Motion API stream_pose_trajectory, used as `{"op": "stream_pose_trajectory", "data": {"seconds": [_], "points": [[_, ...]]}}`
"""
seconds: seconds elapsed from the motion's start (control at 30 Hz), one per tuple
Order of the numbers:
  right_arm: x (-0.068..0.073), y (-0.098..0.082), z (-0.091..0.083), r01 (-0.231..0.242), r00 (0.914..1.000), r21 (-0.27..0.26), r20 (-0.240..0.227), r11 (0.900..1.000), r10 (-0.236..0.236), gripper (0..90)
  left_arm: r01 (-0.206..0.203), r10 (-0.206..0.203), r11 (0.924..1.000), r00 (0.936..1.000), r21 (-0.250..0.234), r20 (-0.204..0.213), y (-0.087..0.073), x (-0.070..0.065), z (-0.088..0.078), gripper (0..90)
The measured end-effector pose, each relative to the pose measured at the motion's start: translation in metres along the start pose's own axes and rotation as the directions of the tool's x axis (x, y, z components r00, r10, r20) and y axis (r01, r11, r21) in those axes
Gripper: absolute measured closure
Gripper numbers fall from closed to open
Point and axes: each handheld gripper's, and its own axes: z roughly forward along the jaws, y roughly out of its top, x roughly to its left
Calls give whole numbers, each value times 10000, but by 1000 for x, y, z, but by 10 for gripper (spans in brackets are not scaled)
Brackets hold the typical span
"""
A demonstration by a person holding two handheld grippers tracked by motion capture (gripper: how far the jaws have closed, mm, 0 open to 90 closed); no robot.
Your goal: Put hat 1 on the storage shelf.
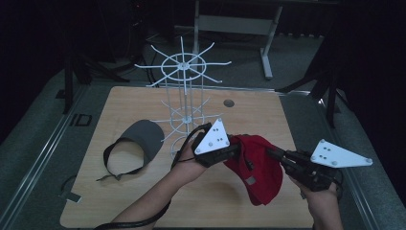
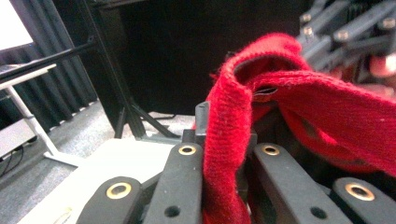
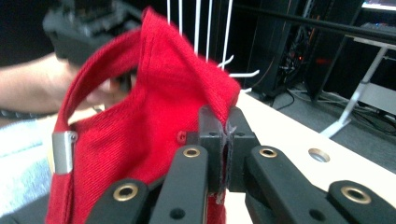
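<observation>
A red cap (image 1: 253,167) hangs above the table between both hands. My left gripper (image 1: 235,145) is shut on its left edge; in the left gripper view red fabric (image 2: 229,154) is pinched between the black jaws. My right gripper (image 1: 270,152) is shut on the cap's right side; in the right gripper view the jaws press together on the red cloth (image 3: 177,102), beside the silver strap buckle (image 3: 63,150). A white wire rack (image 1: 183,91) with radiating hooks stands just behind the left hand.
A grey visor (image 1: 136,143) with a looped strap lies on the wooden table (image 1: 143,201) at left. A round hole (image 1: 229,103) sits near the table's far edge. Dark stands and a desk frame (image 1: 268,48) rise behind the table.
</observation>
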Motion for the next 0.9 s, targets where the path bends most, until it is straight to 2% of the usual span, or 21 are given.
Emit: {"op": "stream_pose_trajectory", "data": {"seconds": [0.13,0.23,0.27,0.3,0.33,0.37,0.4,0.47,0.5,0.53,0.57,0.6,0.73,0.77,0.9], "points": [[-2,4,-4,-194,9998,-216,20,9996,195,884,-92,92,10000,9998,4,172,1,-2,0,872],[-1,5,-4,-216,9998,-225,32,9995,216,884,26,-26,10000,9997,7,227,1,-2,0,865],[-2,5,-4,-266,9996,-219,44,9994,267,884,48,-48,10000,9996,-7,261,1,-2,-1,778],[-2,5,-4,-266,9996,-219,44,9994,267,884,22,-23,10000,9998,17,198,1,-2,-1,778],[-2,5,-4,-293,9996,-186,52,9994,294,884,-73,73,10000,9999,13,104,1,-3,-3,715],[-3,6,-4,-350,9994,-238,34,9991,351,884,-38,38,10000,9999,-40,163,1,-3,-4,599],[-3,6,-4,-350,9994,-238,34,9991,351,884,-24,24,10000,9999,-19,123,2,-3,-4,599],[-2,9,-4,-289,9996,-303,38,9991,291,884,-122,122,9999,9998,30,146,2,-4,-6,502],[-2,10,-4,-269,9996,-302,88,9992,272,885,-232,233,9997,9997,97,-43,3,-5,-7,476],[-2,10,-4,-269,9996,-302,88,9992,272,885,-227,227,9997,9997,23,-65,2,-6,-9,476],[-3,11,-4,-312,9993,-358,185,9989,319,884,-215,215,9998,9997,9,-145,2,-6,-10,412],[-4,11,-5,-364,9991,-380,196,9986,372,884,-221,222,9998,9994,23,-277,2,-6,-12,394],[-7,11,-7,-517,9982,-451,277,9976,530,884,-111,115,9999,9987,70,-497,-3,-6,-19,385],[-8,11,-8,-542,9978,-454,368,9975,559,884,-181,189,9998,9978,121,-643,-4,-7,-22,385],[-10,13,-11,-575,9972,-520,447,9970,598,884,55,-47,10000,9946,74,-1037,-12,-6,-31,404]]}}
